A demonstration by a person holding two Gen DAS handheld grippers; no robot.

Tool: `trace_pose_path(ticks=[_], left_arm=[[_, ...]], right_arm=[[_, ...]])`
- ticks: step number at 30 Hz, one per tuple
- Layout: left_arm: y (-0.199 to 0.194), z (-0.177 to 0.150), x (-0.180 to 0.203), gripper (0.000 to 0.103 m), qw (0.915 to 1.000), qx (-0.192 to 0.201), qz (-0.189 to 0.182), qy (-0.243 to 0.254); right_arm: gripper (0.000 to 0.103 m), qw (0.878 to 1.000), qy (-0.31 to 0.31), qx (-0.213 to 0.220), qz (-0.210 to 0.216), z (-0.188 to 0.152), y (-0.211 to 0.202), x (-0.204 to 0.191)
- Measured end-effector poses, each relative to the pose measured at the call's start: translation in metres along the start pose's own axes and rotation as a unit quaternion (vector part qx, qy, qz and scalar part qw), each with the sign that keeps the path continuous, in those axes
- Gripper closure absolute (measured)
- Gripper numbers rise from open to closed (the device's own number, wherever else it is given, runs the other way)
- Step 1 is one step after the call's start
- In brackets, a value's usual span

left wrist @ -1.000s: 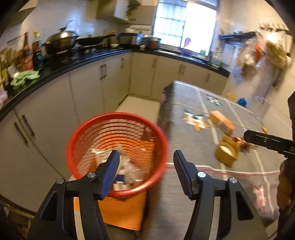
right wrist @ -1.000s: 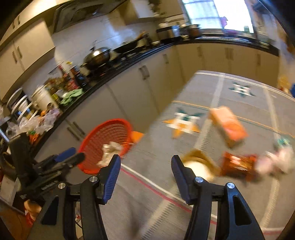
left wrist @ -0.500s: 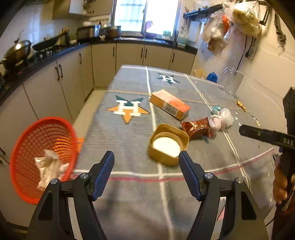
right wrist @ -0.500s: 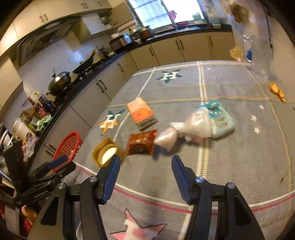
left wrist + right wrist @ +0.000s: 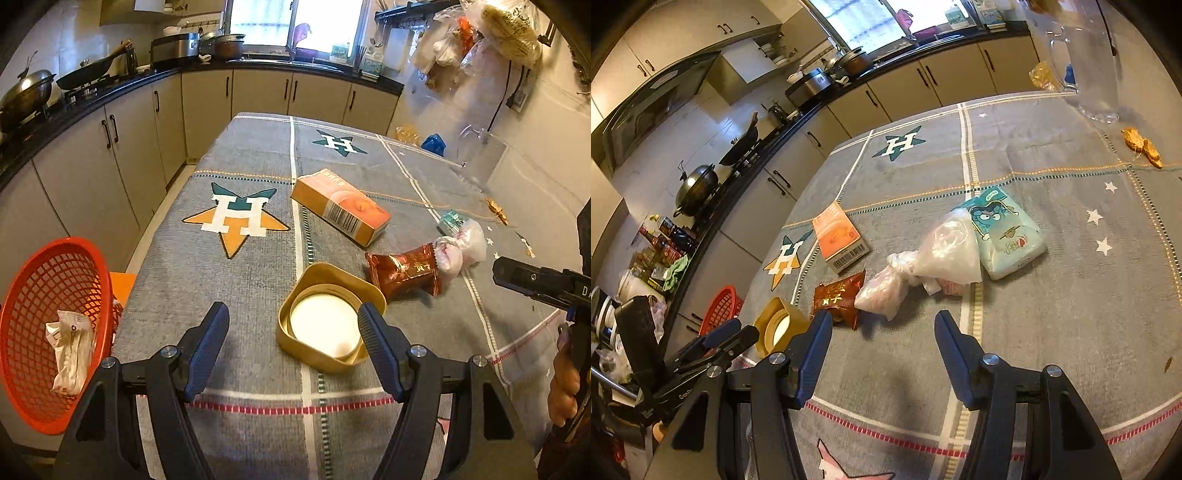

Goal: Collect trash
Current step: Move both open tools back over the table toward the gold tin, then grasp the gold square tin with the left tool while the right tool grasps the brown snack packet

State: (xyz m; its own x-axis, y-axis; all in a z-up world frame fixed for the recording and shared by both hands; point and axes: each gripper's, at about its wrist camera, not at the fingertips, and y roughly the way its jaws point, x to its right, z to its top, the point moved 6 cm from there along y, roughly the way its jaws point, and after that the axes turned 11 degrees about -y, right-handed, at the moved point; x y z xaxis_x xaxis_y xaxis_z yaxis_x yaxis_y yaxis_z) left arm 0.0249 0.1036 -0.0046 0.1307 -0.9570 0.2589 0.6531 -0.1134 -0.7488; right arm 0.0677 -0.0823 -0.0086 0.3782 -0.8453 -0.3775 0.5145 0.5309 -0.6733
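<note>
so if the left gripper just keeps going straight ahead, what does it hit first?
Probably the gold tin lid: it lies just beyond the open left gripper, slightly toward its right finger. Depth is unclear; it might clip the rim.

A wok point(image 5: 26, 98) and rice cooker point(image 5: 175, 46) sit on the black counter point(image 5: 122, 86) under the window point(image 5: 295, 22).

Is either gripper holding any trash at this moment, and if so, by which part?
Nothing is held. The left gripper and right gripper are both open and empty; the left one's right finger is beside the square gold lid.
</note>
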Motion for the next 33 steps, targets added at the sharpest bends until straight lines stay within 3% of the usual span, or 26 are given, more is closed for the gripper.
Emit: trace_pose_path(ticks=[6,10,14,16,19,30,33], left_arm=[[0.015,0.005,0.000,0.034,0.9999,-0.008,0.006,-0.003],[0.029,0.001,0.001,0.064,0.9995,-0.032,0.003,-0.004],[0.037,-0.002,0.003,0.070,0.9993,-0.035,0.012,0.003],[0.037,-0.003,0.003,0.079,0.9994,-0.032,0.014,0.005],[0.034,-0.005,0.000,0.086,0.9994,-0.033,0.008,-0.001],[0.023,-0.012,-0.001,0.090,0.9997,-0.020,0.014,-0.008],[0.028,-0.009,0.002,0.089,0.9995,-0.024,0.017,-0.006]], right_arm=[[0.041,1.000,0.003,-0.003,0.009,0.001,0.007,-0.006],[0.041,1.000,0.007,-0.005,0.019,0.005,0.013,-0.015],[0.041,0.999,0.007,-0.016,0.031,0.006,0.025,-0.027],[0.041,0.999,0.010,-0.023,0.035,0.005,0.032,-0.031],[0.041,0.999,0.013,-0.032,0.037,0.006,0.043,-0.034],[0.041,0.997,0.035,-0.056,0.030,0.012,0.084,-0.030],[0.051,0.998,0.024,-0.046,0.026,0.015,0.091,-0.033]])
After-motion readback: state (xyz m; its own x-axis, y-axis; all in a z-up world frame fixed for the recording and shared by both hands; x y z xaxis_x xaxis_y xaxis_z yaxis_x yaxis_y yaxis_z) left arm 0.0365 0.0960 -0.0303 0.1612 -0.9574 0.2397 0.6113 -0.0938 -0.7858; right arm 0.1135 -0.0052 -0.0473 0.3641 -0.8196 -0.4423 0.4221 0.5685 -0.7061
